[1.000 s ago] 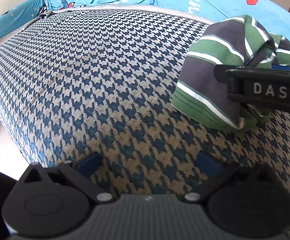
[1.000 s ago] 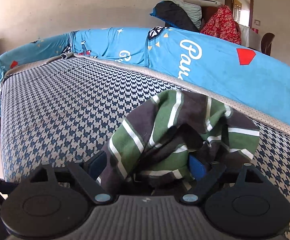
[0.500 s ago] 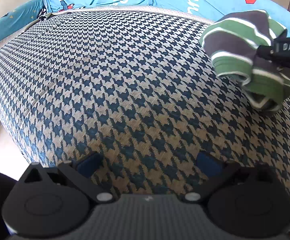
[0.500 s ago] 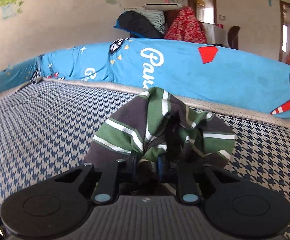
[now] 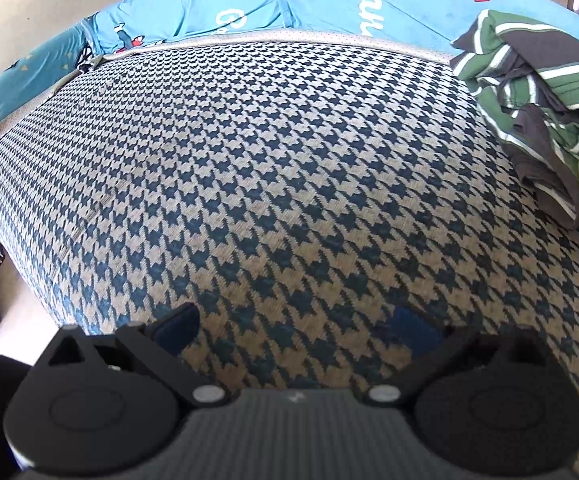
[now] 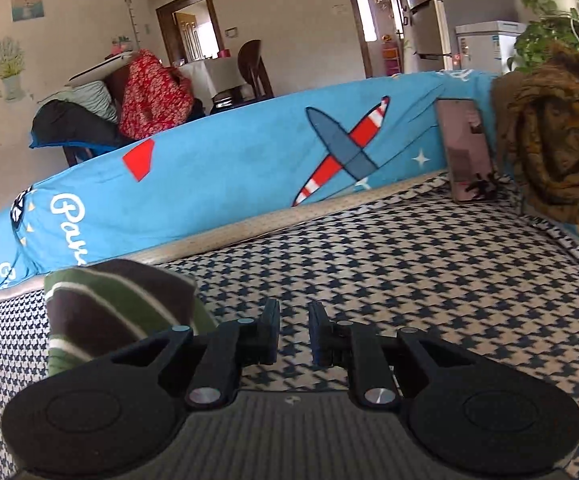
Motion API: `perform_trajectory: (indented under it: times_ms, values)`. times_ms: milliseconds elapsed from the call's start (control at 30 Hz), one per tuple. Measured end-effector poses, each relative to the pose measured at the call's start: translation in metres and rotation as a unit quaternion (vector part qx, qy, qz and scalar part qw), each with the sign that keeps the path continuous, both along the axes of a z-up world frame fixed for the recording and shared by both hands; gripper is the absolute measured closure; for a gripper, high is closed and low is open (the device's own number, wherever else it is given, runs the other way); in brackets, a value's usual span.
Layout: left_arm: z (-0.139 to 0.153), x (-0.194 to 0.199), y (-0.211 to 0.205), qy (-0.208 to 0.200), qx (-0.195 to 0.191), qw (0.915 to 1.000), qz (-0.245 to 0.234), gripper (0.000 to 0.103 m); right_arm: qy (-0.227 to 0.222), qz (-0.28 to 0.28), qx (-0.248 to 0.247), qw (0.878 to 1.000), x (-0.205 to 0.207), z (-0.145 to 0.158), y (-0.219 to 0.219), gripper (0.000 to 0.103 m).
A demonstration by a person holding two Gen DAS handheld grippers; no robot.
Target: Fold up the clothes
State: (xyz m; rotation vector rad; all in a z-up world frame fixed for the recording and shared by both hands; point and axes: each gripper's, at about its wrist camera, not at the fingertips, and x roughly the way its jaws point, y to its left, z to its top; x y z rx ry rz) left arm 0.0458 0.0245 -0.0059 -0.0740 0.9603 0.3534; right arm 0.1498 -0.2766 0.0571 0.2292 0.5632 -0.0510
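Black plastic makes up both tongs. The left tongs (image 5: 293,326) stand wide, blue pads far apart, holding nothing above the houndstooth cushion (image 5: 249,168). The right tongs (image 6: 293,330) are narrow, a slim gap between the pads and no cloth in it, hanging low over the same weave.

A striped shirt (image 5: 537,92) lies bunched at the back right of the seat, against the blue cover (image 5: 329,4) on the backrest; in the right view it shows as a rounded lump (image 6: 117,312) just left of the tongs. It is neither spread flat nor squared into a neat fold, so whether it waits for folding or was dropped there as a rough bundle cannot be settled.

The shirt looks like soft, light knit in green, grey and white bands: it will sag, drape and slip into creases, not hold an edge. A hem or shoulder seam, where layers are thicker, should give the surest hold; pinching mid-panel would likely only lift a peak.

Further right, a phone (image 6: 467,152) leans on the backrest beside a brown crumpled cloth (image 6: 549,132).
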Motion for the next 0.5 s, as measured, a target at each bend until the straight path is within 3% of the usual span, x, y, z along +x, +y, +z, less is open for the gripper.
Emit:
perform_trajectory:
  times_ms: [200,500]
  values:
    - [0.027,0.019,-0.019,-0.031,-0.011,0.9986,-0.042,0.000,-0.028,0.064,0.029,0.997,-0.015,0.011,-0.021,0.085]
    - [0.068,0.099,-0.029,-0.094,-0.027,0.9912,-0.090,0.000,-0.060,0.201,0.053,0.976,-0.023,0.019,0.012,0.054]
